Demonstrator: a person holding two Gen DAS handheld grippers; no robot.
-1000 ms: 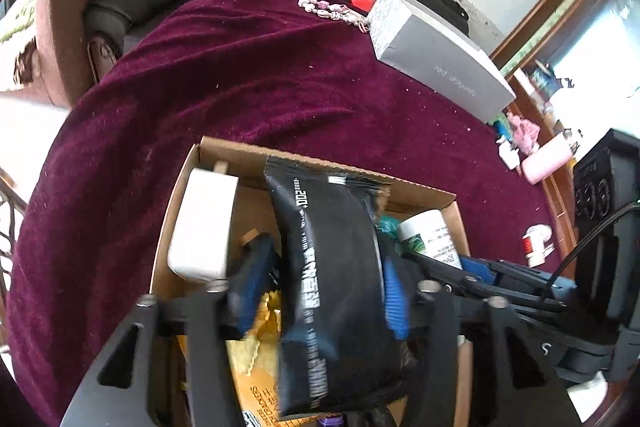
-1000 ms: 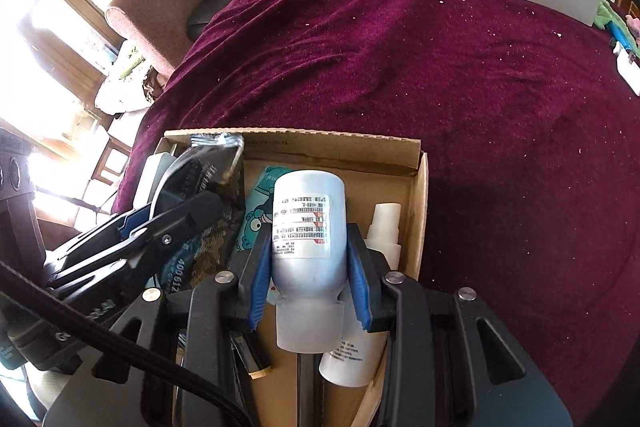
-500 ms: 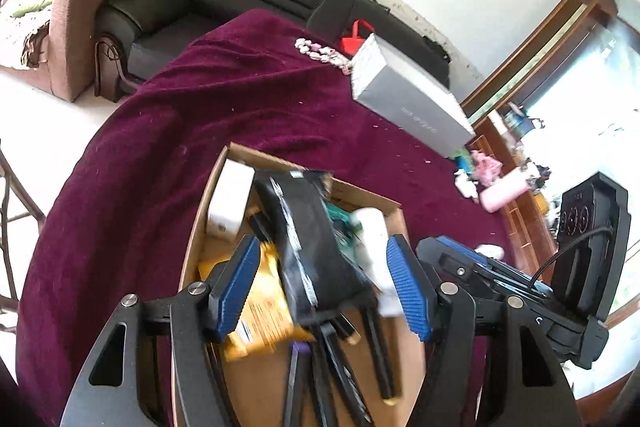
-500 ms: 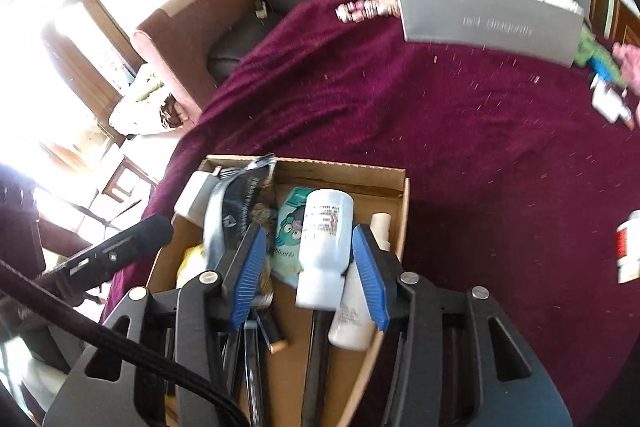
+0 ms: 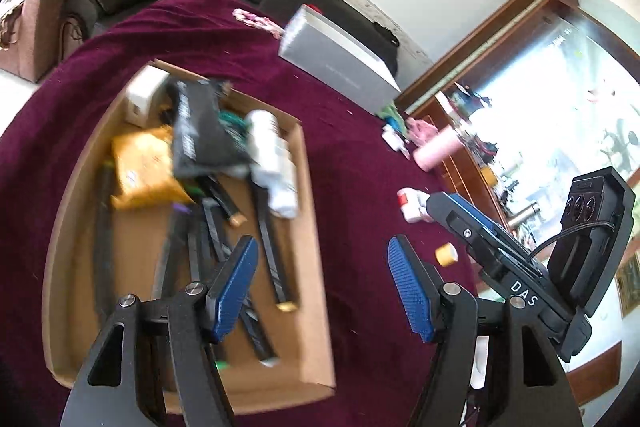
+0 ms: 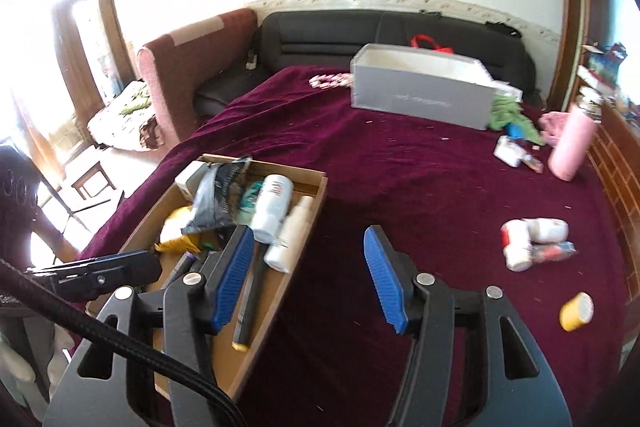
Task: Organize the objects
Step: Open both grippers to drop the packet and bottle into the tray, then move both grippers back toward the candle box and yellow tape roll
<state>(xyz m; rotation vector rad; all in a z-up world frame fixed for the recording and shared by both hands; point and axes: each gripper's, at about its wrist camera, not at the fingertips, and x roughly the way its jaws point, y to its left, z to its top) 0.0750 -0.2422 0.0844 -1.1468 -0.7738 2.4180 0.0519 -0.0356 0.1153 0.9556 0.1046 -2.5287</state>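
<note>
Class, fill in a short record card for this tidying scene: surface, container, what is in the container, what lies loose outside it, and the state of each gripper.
Surface: maroon cloth
Container: open cardboard box, at the left of the cloth
In container: black pouch, white bottle, yellow packet, dark pens
Loose outside: grey box, pink bottle, yellow cap, small white containers
Left gripper: open, nothing between the jaws
Right gripper: jaws opening, nothing between them
</note>
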